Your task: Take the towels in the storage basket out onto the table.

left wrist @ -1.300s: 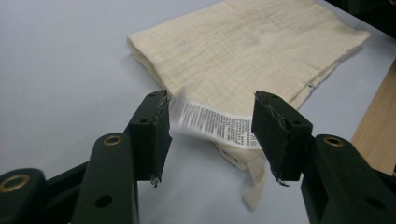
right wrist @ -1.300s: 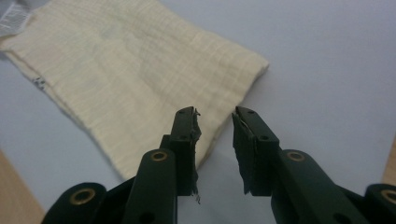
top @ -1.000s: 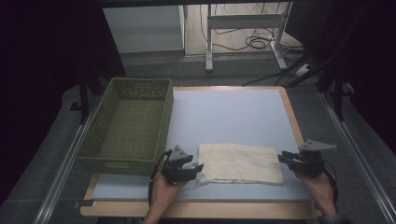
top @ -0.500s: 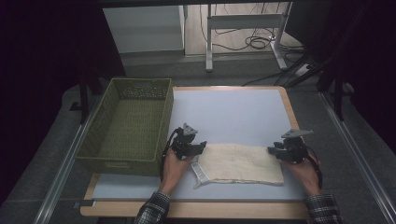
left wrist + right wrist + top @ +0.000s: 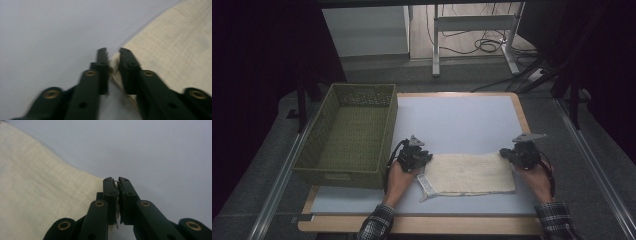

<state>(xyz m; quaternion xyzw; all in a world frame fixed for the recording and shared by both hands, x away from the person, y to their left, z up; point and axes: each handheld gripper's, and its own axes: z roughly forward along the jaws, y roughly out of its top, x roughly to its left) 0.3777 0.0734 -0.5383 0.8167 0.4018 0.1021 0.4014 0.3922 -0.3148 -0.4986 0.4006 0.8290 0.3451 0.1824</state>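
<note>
Having just closed, both the left gripper and right gripper now pinch the cream cloth's far corners, ready for folding.

High view: fixed above the near edge of the bench, facing forward and down, far enough to take in the whole top. Left gripper view: low and close, looking along its jaws at the cloth corner. Right gripper view: likewise close, at the cloth's opposite corner. All three share cloth and bench top.
</note>
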